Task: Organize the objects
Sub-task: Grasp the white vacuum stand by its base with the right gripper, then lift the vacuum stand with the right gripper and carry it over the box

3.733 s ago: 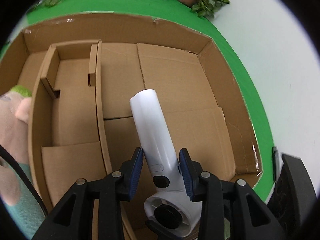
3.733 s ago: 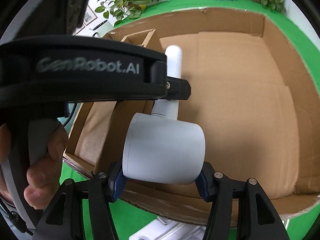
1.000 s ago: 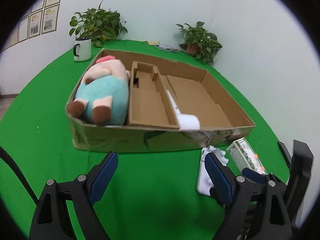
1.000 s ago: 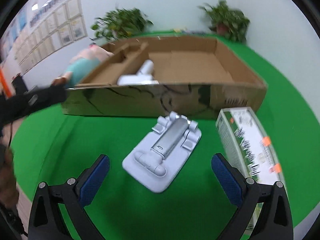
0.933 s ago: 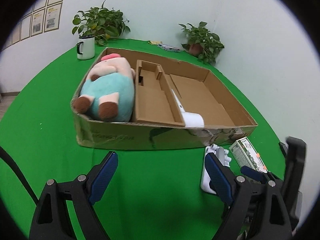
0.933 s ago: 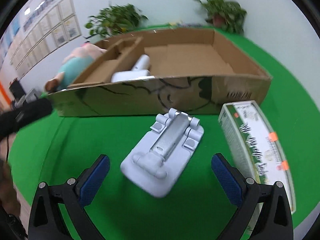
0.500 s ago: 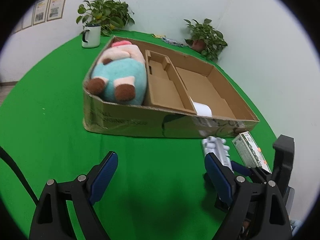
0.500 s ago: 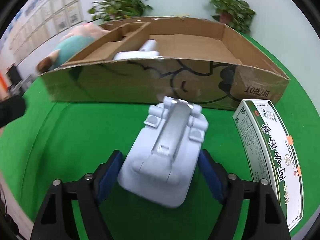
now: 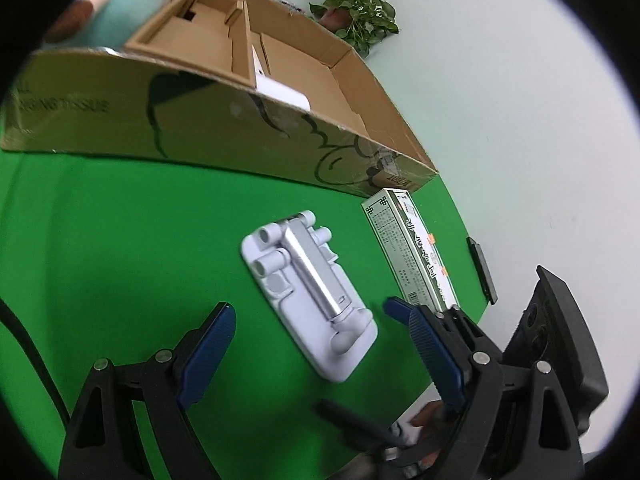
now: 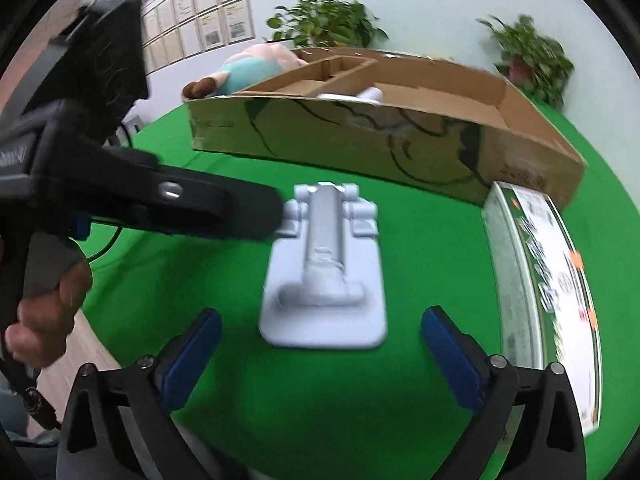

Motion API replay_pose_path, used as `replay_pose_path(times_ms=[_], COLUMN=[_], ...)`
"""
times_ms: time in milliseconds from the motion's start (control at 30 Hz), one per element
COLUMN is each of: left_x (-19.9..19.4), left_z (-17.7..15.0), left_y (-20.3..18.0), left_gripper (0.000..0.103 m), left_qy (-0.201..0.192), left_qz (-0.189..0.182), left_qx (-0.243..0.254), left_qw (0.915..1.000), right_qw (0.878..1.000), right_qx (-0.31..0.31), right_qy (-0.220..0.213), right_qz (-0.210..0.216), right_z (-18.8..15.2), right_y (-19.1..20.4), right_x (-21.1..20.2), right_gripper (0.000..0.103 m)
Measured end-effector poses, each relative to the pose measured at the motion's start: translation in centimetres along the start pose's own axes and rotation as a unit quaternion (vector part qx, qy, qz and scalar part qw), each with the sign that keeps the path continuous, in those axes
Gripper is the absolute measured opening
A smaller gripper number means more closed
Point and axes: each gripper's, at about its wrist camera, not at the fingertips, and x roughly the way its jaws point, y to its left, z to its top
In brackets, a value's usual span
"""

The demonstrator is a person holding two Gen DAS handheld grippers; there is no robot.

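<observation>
A white folding phone stand (image 9: 310,294) lies flat on the green cloth in front of the cardboard box (image 9: 224,132). My left gripper (image 9: 320,344) is open around the stand's near end, low over the cloth. My right gripper (image 10: 320,352) is open and empty, just short of the stand (image 10: 326,264). In the right wrist view a left finger (image 10: 224,210) reaches the stand's far left corner. A green and white carton (image 9: 412,248) lies right of the stand, also in the right wrist view (image 10: 548,280). A white handheld fan (image 9: 280,90) lies inside the box.
A plush pig in a teal shirt (image 10: 248,68) lies in the box's left compartment. Potted plants (image 10: 328,20) stand behind the box near the wall. A black flat item (image 9: 482,268) lies at the cloth's right edge. The table edge runs close on the left in the right wrist view.
The fan went from both grippers into the box. Both grippers pulled back and opened; the right one narrowed around the stand, then widened again. The left one has dropped low to the stand.
</observation>
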Motion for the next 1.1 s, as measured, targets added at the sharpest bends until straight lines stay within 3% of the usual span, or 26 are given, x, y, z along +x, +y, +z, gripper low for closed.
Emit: replay_pose_path(times_ms=[167, 400, 533, 667, 767, 933, 1100], left_x=[0.6, 0.6, 0.6, 0.4, 0.5, 0.2, -0.3], left_z=[0.3, 0.1, -1.2, -3.1, -4.1, -4.5, -4.5], left_y=[0.5, 0.6, 0.2, -0.2, -0.6, 0.1, -0.1], left_gripper=[0.088, 0.087, 0.087, 0.076, 0.072, 0.041, 0.037], left_qy=[-0.004, -0.019, -0.024, -0.019, -0.023, -0.02, -0.021], left_qz=[0.003, -0.004, -0.011, -0.026, -0.021, 0.004, 0.01], left_qx=[-0.014, -0.021, -0.027, -0.037, -0.039, -0.056, -0.05], left_qw=[0.9999, 0.9996, 0.9993, 0.9988, 0.9988, 0.9982, 0.9985], right_qw=[1.0, 1.0, 1.0, 0.999, 0.998, 0.994, 0.995], right_qx=[0.014, 0.014, 0.017, 0.03, 0.064, 0.095, 0.092], right_qy=[-0.005, 0.006, 0.01, 0.008, 0.006, 0.005, 0.004], right_qz=[-0.012, -0.017, -0.024, -0.02, 0.006, 0.046, 0.045], right_z=[1.7, 0.7, -0.3, -2.2, -3.2, -3.2, -3.4], right_y=[-0.3, 0.3, 0.8, 2.0, 2.1, 1.7, 3.0], right_x=[1.5, 1.4, 0.5, -1.1, -2.4, -2.8, -3.0], right_gripper=[0.1, 0.065, 0.064, 0.064, 0.064, 0.064, 0.063])
